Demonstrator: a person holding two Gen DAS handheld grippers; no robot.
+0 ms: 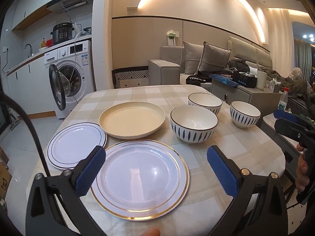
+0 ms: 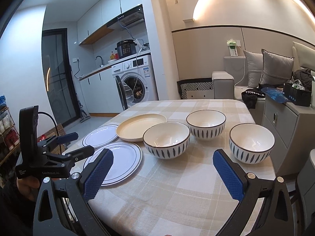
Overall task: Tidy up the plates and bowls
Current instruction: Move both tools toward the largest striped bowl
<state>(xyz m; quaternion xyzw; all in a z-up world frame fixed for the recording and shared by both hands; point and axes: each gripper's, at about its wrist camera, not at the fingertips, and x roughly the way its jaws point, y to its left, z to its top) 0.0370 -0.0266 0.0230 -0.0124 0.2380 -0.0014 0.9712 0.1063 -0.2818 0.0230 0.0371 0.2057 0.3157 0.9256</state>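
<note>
Both grippers, left and right, jaws apart, hover over checked table with three plates, three bowls; gold-rimmed plate probably untouched.

We looked from each wrist along spread blue pads across the checked table — the left view low and close over the gold-rimmed plate, the right view further right. Both shared the bowls, plates and washing machine.
</note>
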